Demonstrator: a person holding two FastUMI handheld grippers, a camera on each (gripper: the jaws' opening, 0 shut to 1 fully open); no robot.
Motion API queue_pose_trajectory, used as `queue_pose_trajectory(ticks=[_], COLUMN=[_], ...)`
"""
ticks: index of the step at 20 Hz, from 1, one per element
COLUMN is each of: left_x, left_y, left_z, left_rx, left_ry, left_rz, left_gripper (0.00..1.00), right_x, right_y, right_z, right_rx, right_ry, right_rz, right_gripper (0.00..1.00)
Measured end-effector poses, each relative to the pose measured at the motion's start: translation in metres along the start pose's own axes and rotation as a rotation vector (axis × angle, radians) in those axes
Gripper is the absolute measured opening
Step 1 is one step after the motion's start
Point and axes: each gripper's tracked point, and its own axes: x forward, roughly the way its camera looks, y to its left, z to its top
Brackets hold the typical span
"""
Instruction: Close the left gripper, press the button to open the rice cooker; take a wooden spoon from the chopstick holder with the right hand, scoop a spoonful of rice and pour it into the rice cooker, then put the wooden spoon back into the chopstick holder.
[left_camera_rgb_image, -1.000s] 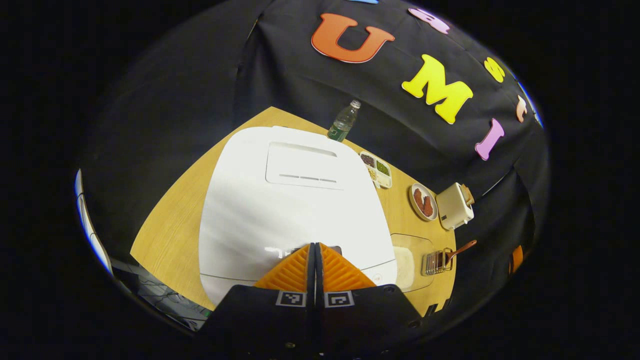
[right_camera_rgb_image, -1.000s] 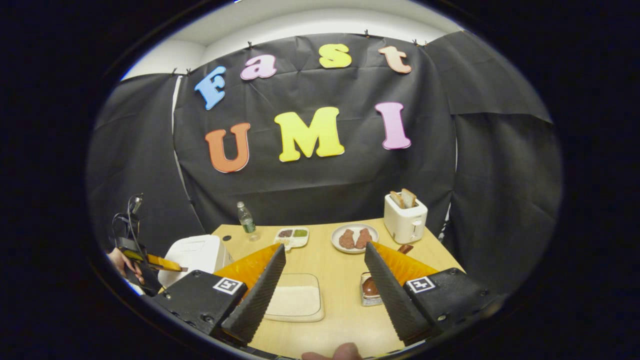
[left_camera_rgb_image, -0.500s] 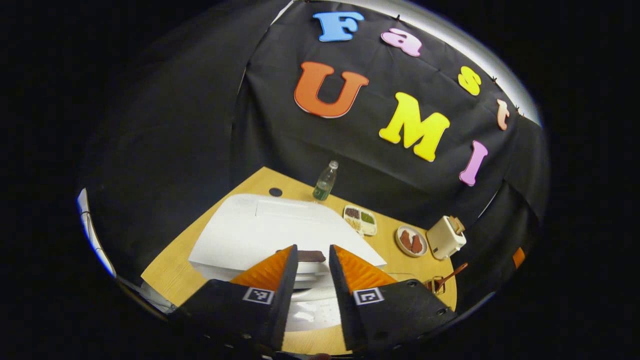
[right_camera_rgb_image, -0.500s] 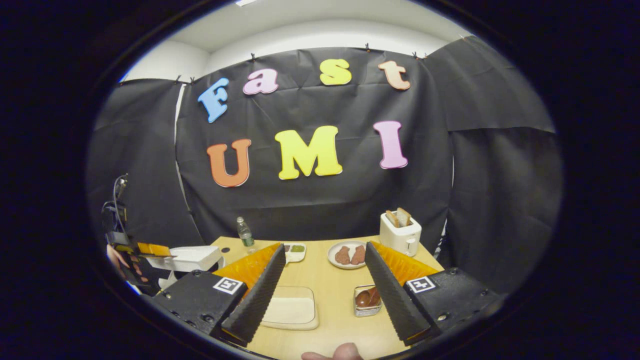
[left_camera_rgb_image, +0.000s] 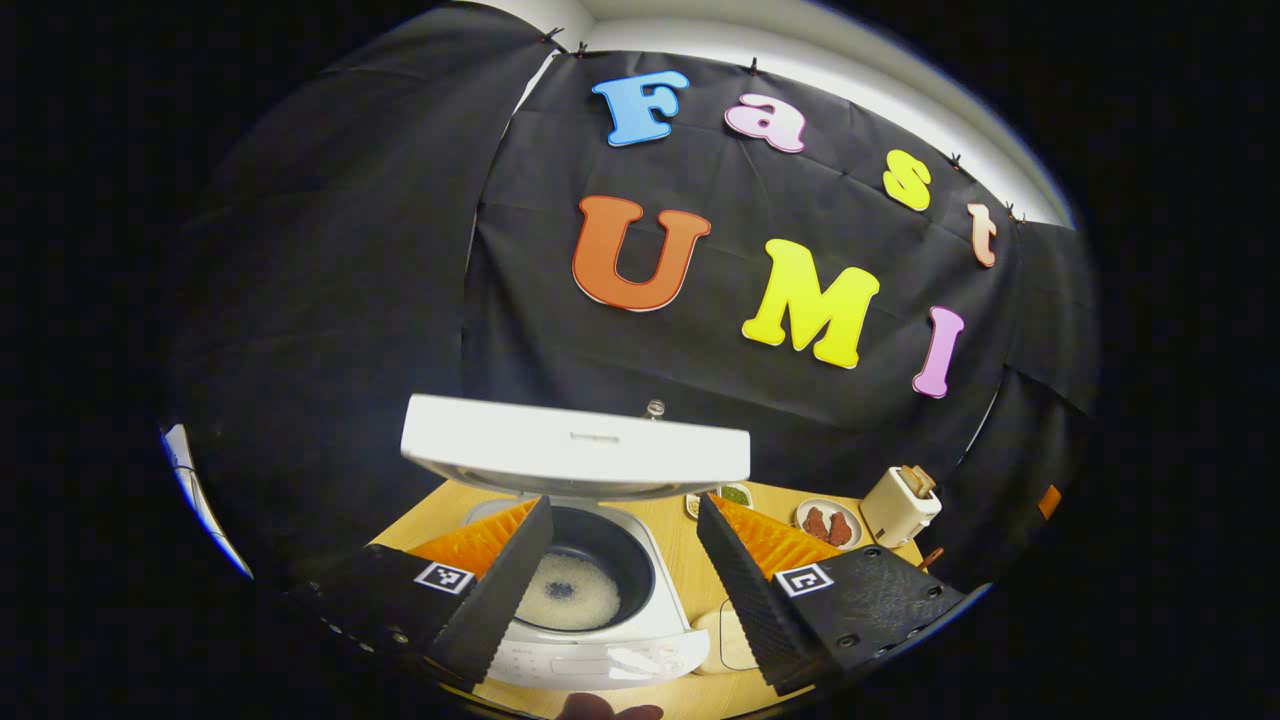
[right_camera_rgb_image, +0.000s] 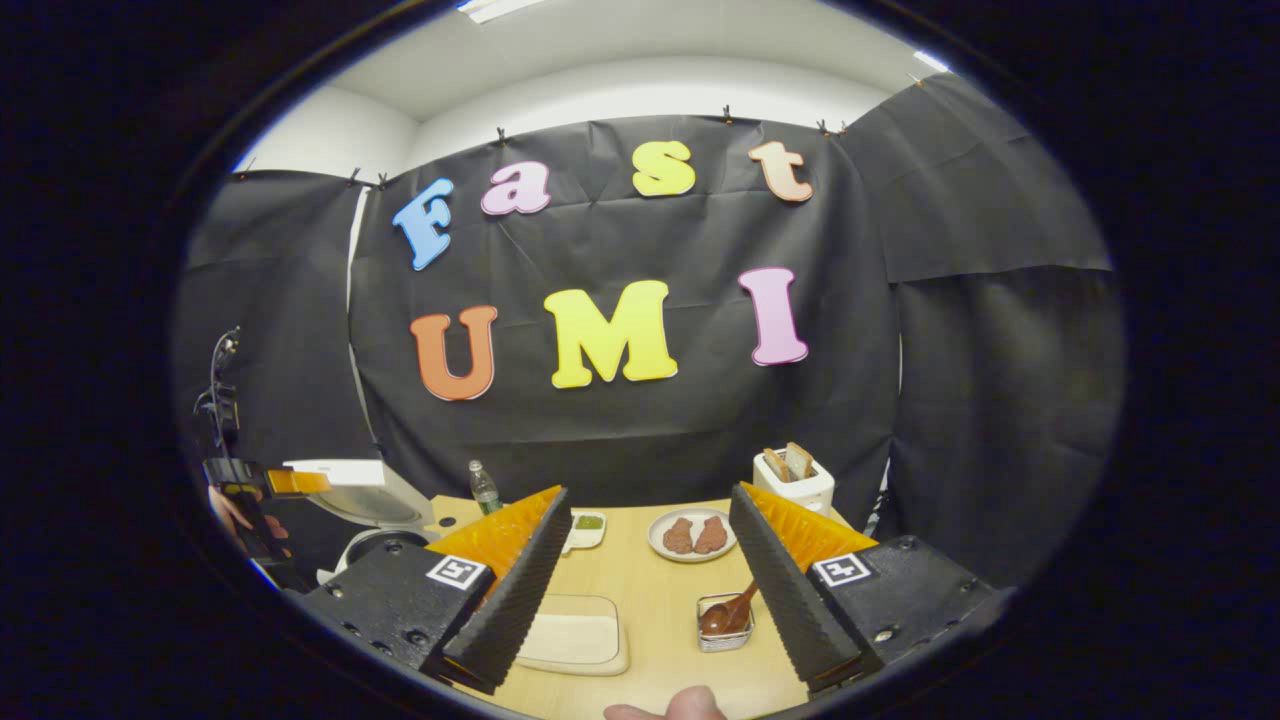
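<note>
Right gripper view: the right claw (right_camera_rgb_image: 645, 560) hangs released, the spoon (right_camera_rgb_image: 728, 612) in its holder (right_camera_rgb_image: 724, 634) just ahead, handle leaning up-right. Left claw (left_camera_rgb_image: 620, 570) gapes over the cooker (left_camera_rgb_image: 590, 600), lid (left_camera_rgb_image: 575, 448) up.

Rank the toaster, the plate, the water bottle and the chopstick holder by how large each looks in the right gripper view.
1. Plate and toaster: close in apparent size, so I won't separate them.
2. Chopstick holder: smaller, though it sits nearer the camera.
3. Water bottle: smallest, partly hidden at its base.
</note>
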Motion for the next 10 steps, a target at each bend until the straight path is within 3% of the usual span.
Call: queue_pose_trajectory(ticks=[7, 10], left_x=[-0.025, -0.034], left_y=[0.007, -0.005], left_z=[0.03, 0.042], left_rx=[0.163, 0.21], left_ry=[-0.133, -0.172], left_rz=[0.097, 0.099], left_gripper=[0.95, 0.94], right_x=[-0.006, -0.006], right_y=[-0.026, -0.041], right_z=[-0.017, -0.031], right_rx=[0.005, 0.002], right_ry=[0.026, 0.04], right_rz=[-0.012, -0.01], right_gripper=[1.0, 1.0])
